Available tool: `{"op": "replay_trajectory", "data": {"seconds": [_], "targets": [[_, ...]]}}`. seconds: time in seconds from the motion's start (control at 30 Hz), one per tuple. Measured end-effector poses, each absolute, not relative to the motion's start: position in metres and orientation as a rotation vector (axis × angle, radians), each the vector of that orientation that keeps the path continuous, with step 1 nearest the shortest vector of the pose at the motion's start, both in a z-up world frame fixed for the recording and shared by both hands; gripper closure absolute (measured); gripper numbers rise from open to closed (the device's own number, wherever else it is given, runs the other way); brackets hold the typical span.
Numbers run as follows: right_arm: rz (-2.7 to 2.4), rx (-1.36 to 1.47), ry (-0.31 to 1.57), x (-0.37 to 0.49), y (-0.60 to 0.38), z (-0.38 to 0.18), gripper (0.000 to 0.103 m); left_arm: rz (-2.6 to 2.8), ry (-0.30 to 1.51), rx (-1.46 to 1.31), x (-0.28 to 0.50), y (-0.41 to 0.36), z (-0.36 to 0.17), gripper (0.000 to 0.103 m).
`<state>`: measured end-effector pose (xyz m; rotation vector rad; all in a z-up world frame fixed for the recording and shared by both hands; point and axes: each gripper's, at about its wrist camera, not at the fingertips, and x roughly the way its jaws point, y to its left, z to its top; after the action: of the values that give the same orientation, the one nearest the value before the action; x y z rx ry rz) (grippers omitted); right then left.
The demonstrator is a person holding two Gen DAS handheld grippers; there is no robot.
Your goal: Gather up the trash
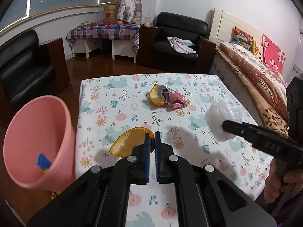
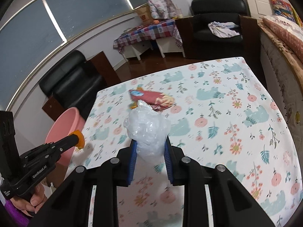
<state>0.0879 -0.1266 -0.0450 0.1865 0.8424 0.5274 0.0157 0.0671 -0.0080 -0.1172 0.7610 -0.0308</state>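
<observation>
My left gripper (image 1: 153, 137) is shut on an orange peel (image 1: 128, 141) and holds it above the table's near left part; it also shows in the right wrist view (image 2: 78, 139). My right gripper (image 2: 149, 145) is shut on a crumpled clear plastic bag (image 2: 147, 130), held above the table; the bag also shows in the left wrist view (image 1: 223, 121). A pink bin (image 1: 36, 141) stands left of the table, with blue and yellow scraps inside. A second orange peel (image 1: 156, 98) and a crumpled pink wrapper (image 1: 175, 98) lie mid-table.
The table (image 1: 208, 87) has a floral cloth. Black armchairs (image 1: 24, 68) stand left and at the back (image 1: 178, 39). A bed (image 1: 261, 75) runs along the right. A checked-cloth side table (image 1: 104, 32) stands at the far wall.
</observation>
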Motion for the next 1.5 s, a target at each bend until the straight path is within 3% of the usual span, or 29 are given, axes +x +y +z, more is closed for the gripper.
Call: {"op": "replay_trajectory", "data": {"seconds": [0.73,1.5], "targets": [[0.659,0.124,0.838,0.049,-0.076,-0.028,0.077,0.078,0.649,-0.217,-0.042,0.127,0.019,0.099],[0.942,0.010,0.816,0.055,0.082,-0.004,0.077,0.303,0.574,-0.378,-0.096,0.245,0.020,0.099]]}}
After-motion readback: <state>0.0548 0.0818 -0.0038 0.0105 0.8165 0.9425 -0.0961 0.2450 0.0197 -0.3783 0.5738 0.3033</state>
